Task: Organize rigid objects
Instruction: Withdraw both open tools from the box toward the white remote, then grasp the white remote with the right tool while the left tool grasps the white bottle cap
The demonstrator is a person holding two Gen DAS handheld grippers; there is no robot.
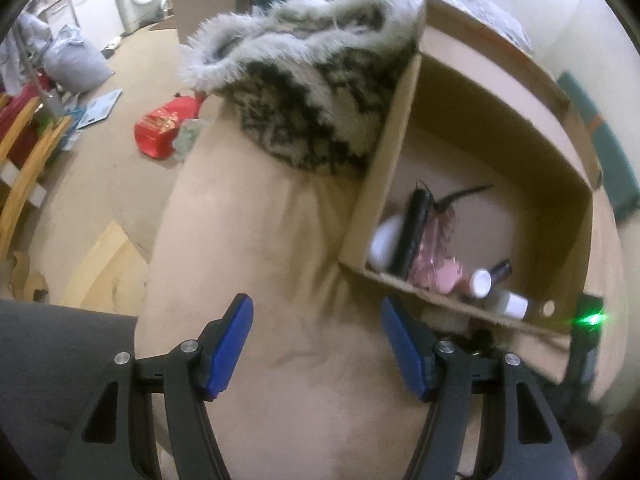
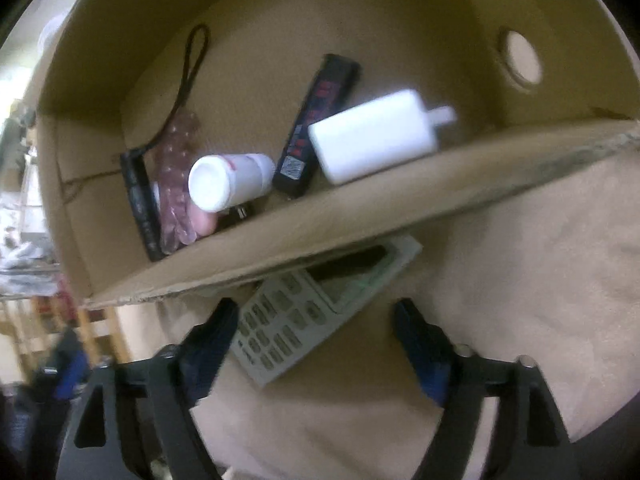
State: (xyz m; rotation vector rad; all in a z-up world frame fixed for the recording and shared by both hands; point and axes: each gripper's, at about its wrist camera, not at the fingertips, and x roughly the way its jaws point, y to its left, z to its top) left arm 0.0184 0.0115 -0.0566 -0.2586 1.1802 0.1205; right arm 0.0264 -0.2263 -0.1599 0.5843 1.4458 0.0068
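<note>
An open cardboard box [image 2: 360,216] sits on a beige padded surface [image 1: 260,280], likely a sofa or bed cushion, with a shaggy grey and black fur item [image 1: 304,80] bunched up against the box's far side. Inside the box lie several rigid things: a white rectangular bottle [image 2: 372,136] with a small neck, a white capped tube [image 2: 228,180], a slim black packet with red print [image 2: 316,124], a black bar with a cord loop [image 2: 140,208], and a pink patterned item [image 2: 176,196]. Outside the box, flat on the cushion and partly tucked beneath the near wall's lower edge, lies a grey remote control [image 2: 304,312] with rows of buttons and a small screen. This appears to be the next thing to go in. The right gripper [image 2: 316,344] hangs directly over the remote's button end, its blue pads spread wide and holding nothing; its left finger [image 2: 208,352] looks to be against or just beside the remote's edge, the other stands apart. The remote's long axis runs diagonally, from near the left finger up and to the right toward the box, so it lies askew between the fingers. The left gripper [image 1: 316,348] also hangs open and empty over bare cushion, with the box ahead to its right, so the right one is clearly nearer.
</note>
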